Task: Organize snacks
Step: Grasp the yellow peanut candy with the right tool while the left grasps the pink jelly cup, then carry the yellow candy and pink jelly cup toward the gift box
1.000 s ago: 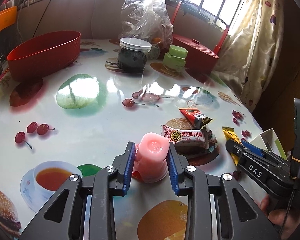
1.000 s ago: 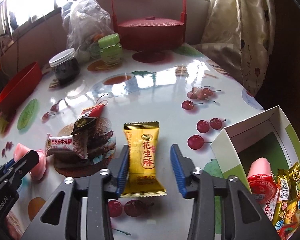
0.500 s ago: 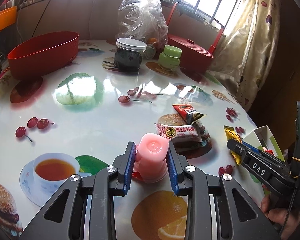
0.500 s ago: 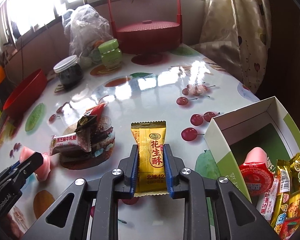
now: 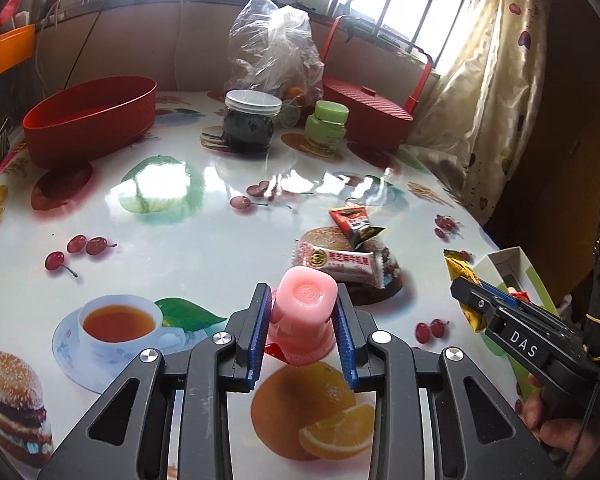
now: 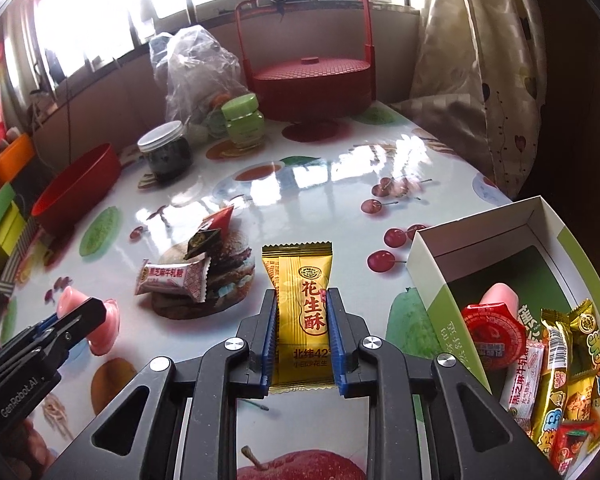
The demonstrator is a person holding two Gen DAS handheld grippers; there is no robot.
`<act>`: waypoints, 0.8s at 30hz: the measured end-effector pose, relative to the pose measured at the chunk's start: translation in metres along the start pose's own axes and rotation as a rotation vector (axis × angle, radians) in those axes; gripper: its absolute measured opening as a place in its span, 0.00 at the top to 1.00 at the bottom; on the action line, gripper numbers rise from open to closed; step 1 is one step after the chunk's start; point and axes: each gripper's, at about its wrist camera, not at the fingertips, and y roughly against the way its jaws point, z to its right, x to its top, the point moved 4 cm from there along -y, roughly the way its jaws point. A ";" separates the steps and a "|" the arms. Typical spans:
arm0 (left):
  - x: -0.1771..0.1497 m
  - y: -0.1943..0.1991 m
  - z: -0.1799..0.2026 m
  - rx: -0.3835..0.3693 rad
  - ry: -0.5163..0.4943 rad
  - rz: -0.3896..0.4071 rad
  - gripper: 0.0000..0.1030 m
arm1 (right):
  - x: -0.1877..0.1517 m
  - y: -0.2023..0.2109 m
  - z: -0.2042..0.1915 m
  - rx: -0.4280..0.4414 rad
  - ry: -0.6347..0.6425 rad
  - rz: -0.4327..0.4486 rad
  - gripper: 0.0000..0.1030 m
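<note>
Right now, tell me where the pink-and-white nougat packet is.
The pink-and-white nougat packet lies on the table atop the printed burger, left of the yellow packet in the right wrist view, with the red-and-black packet just behind it.

A glossy fruit-printed table (image 5: 204, 248) carries a red tub (image 5: 88, 120), jars (image 5: 252, 126) and wrapped snacks (image 5: 340, 262).

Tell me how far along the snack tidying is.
Partly done. The open box already holds a jelly cup and several packets. In hand: the left gripper clamps a pink jelly cup, the right gripper a yellow peanut crisp packet. Left: a pink-white nougat packet and a red-black sachet on the table.
</note>
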 end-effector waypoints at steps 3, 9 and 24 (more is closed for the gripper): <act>0.001 0.006 0.005 -0.009 -0.013 0.008 0.69 | 0.000 0.007 0.001 0.006 -0.003 0.008 0.79; -0.001 0.015 0.017 -0.021 -0.032 0.016 0.69 | -0.003 0.019 0.003 0.009 -0.003 0.019 0.79; -0.006 0.033 0.046 -0.049 -0.097 0.034 0.69 | -0.010 0.045 0.011 0.016 -0.007 0.047 0.79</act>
